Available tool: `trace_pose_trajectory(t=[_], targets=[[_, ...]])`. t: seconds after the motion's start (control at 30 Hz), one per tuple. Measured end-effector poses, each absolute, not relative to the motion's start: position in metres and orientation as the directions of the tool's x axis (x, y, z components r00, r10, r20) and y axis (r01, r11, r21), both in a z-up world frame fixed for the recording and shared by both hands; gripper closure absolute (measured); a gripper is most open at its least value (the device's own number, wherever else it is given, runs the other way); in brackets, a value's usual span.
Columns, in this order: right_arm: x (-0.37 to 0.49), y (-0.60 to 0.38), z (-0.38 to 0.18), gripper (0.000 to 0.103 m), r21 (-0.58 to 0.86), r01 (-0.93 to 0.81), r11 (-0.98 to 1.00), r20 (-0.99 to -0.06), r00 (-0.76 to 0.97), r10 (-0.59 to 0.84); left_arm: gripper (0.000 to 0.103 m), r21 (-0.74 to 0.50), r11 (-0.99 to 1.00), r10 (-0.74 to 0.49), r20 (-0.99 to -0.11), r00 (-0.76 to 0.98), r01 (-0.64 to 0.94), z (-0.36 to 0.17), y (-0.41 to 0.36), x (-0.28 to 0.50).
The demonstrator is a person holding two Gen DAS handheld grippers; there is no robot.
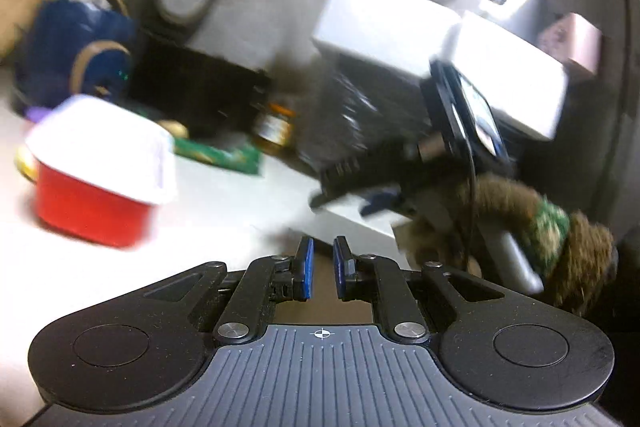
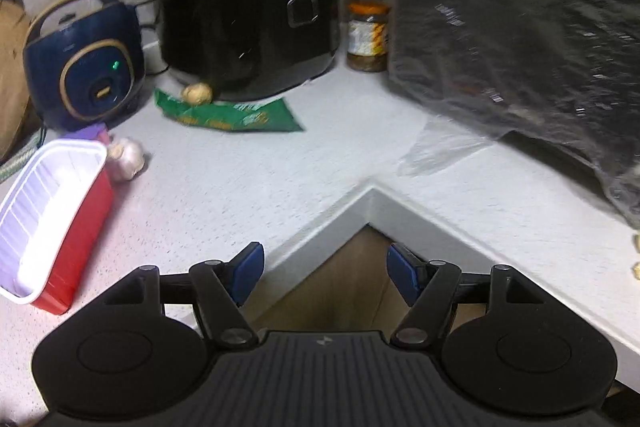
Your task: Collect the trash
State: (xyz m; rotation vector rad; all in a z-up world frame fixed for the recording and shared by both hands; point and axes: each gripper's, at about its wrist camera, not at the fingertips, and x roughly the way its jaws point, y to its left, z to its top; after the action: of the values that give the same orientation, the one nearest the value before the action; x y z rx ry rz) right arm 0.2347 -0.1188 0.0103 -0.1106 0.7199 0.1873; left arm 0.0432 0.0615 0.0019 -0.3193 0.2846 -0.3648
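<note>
A crumpled green wrapper (image 2: 232,113) (image 1: 216,155) lies flat on the white counter (image 2: 248,187) in front of a black appliance. A red tub with a white inside (image 2: 52,215) (image 1: 100,179) stands empty at the left. A black trash bag (image 2: 520,39) (image 1: 352,115) fills the right. My right gripper (image 2: 324,267) is open wide over the counter's inner corner with nothing between its pads. It also shows blurred in the left wrist view (image 1: 344,199), held by a furry sleeve (image 1: 560,227). My left gripper (image 1: 324,267) stands open by a narrow gap, empty, above the counter edge.
A blue rice cooker (image 2: 84,67), a black appliance (image 2: 252,31) and a jar (image 2: 368,35) line the back wall. Garlic (image 2: 128,155) lies by the tub, another pale lump (image 2: 196,93) on the wrapper. A clear plastic film (image 2: 436,147) lies beside the bag.
</note>
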Motion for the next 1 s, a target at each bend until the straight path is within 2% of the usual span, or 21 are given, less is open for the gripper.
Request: trace_pose_trajectory(t=[0.23,0.47,0.57,0.73,0.9,1.0], targets=[[0.246,-0.101,-0.006,0.034,-0.004,-0.284,0.959,-0.682,0.702,0.205,0.09,-0.37,0.907,-0.282,-0.186,0.941,0.199,0.019,0.071,0.043],[0.254,-0.101,-0.014,0.034,0.011,-0.32,0.947,-0.691,0.682,0.238,0.09,-0.282,0.949,-0.21,-0.239,0.948,0.139,0.033,0.058,0.038],[0.257,-0.1,-0.013,0.034,0.016,-0.33,0.944,-0.69,0.68,0.249,0.09,-0.225,0.973,-0.122,-0.282,0.952,0.058,0.044,0.065,0.034],[0.257,-0.091,-0.01,0.034,0.013,-0.348,0.937,-0.681,0.683,0.264,0.09,-0.25,0.961,0.039,-0.306,0.951,-0.12,0.06,0.107,0.026],[0.251,-0.076,-0.004,0.034,0.01,-0.384,0.923,-0.667,0.685,0.292,0.09,-0.207,0.937,0.221,-0.27,0.937,-0.281,0.08,0.149,0.017],[0.248,-0.067,0.0,0.034,0.012,-0.409,0.913,-0.657,0.685,0.316,0.09,-0.237,0.908,0.266,-0.311,0.912,-0.346,0.073,0.175,0.023]])
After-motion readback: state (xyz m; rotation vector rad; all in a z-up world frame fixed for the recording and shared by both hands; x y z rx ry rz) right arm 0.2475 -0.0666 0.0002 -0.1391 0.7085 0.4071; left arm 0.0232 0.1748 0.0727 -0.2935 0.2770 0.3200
